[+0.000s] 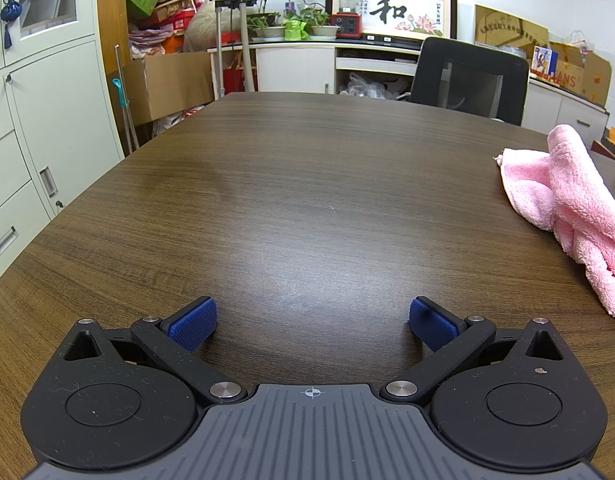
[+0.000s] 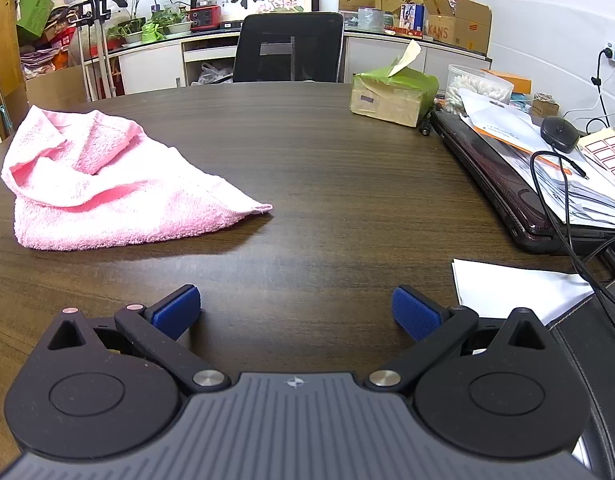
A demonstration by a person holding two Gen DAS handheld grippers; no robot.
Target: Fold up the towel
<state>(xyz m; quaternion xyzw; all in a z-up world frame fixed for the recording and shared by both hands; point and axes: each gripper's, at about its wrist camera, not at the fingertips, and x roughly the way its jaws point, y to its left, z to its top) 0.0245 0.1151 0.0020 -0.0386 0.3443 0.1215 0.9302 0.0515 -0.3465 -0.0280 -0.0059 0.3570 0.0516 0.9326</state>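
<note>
Left wrist view: left gripper [image 1: 312, 322] low over bare desk [image 1: 291, 184], fingers [image 1: 193, 323] spread wide apart, nothing between. Pink towel [image 1: 575, 208] crumpled far right, cut off by the frame edge, so full shape not visible. Wide free wood ahead up to the far rim and the black chair [image 1: 469, 78].

Right wrist view: right gripper [image 2: 295, 312] also with fingers [image 2: 413, 314] wide apart, empty. Towel [image 2: 107, 184] rumpled at left, whole, one corner pointing to centre. Laptop [image 2: 503, 176] under papers, tissue box [image 2: 391, 94] and white sheet [image 2: 515, 286] crowding the right side.
</note>
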